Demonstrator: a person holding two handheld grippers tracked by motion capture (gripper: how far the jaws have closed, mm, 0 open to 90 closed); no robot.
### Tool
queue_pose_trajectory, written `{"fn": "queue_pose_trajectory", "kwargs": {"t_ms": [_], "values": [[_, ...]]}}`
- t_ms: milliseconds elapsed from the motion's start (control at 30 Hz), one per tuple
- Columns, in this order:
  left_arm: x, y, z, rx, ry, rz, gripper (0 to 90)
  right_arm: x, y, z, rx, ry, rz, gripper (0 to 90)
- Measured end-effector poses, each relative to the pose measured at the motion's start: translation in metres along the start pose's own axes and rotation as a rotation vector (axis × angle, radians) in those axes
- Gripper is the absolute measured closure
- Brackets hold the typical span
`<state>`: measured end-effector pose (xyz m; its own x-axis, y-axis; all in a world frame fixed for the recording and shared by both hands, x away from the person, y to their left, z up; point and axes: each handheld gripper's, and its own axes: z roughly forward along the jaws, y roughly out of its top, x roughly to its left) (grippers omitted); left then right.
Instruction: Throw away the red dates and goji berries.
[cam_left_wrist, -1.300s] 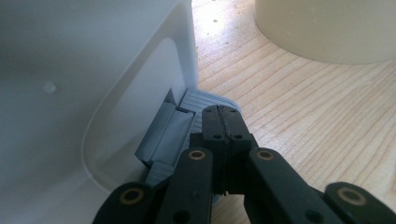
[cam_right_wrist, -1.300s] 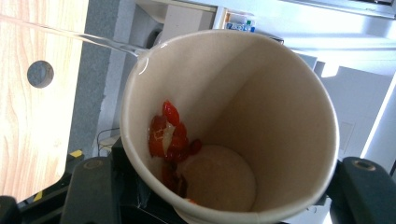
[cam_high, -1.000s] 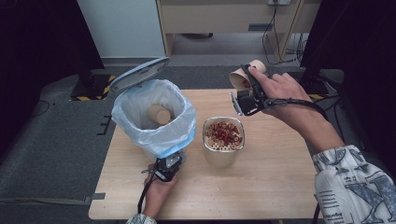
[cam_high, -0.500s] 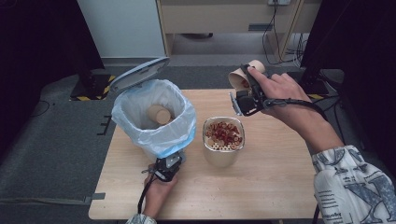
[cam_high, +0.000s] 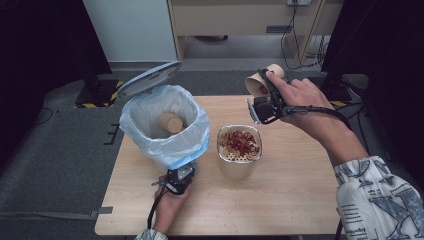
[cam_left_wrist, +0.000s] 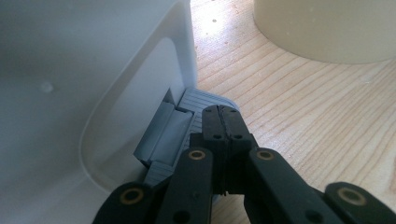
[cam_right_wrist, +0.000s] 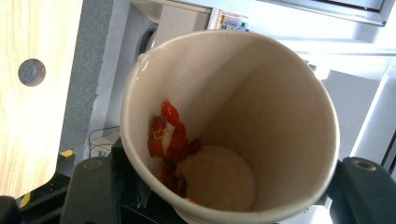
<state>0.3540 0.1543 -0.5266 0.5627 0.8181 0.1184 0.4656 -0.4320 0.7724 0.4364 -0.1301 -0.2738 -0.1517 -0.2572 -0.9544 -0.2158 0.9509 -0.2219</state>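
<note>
A white bin (cam_high: 165, 127) lined with a pale blue bag stood on the wooden table (cam_high: 280, 200), lid tipped up behind it and a paper cup lying inside; just beside it on the right stood a beige container (cam_high: 239, 157) holding red scraps. At the bin's near foot the left gripper (cam_high: 179, 179) had its jaws pressed together, tips on the grey pedal (cam_left_wrist: 187, 122). Beyond the container and farther from the bin, the right gripper (cam_high: 264, 102) was clamped on a tilted paper cup (cam_right_wrist: 229, 126) with red bits stuck inside.

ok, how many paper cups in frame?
2. One tan paper cup is held tilted in the right tool above the table's far edge; another tan paper cup lies inside the white bag-lined bin. More could be hidden under it.
</note>
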Motion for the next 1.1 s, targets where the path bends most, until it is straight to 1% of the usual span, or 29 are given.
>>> {"fn": "queue_pose_trajectory", "kwargs": {"t_ms": [300,500,567,633,900,1000,1100], "values": [[0.000,0.000,0.000,0.000,-0.001,0.000,89.0,0.002,0.000,0.001,-0.002,0.007,0.002,35.0],[0.000,0.000,0.000,0.000,-0.001,0.001,89.0,0.006,-0.001,0.002,-0.006,0.021,0.023,35.0],[0.000,0.000,0.000,0.000,-0.001,0.001,89.0,0.007,-0.001,0.002,-0.011,0.026,0.039,35.0],[0.000,0.000,0.000,0.000,-0.001,0.001,89.0,0.008,-0.002,0.003,-0.016,0.040,0.067,35.0],[0.000,0.000,0.000,0.003,-0.001,0.000,89.0,0.017,-0.006,0.008,-0.028,0.081,0.135,35.0],[0.000,0.000,0.000,0.002,-0.001,-0.001,89.0,0.019,-0.006,0.009,-0.034,0.088,0.154,35.0],[0.000,0.000,0.000,0.002,-0.002,-0.001,89.0,0.019,-0.007,0.010,-0.051,0.106,0.204,35.0]]}}
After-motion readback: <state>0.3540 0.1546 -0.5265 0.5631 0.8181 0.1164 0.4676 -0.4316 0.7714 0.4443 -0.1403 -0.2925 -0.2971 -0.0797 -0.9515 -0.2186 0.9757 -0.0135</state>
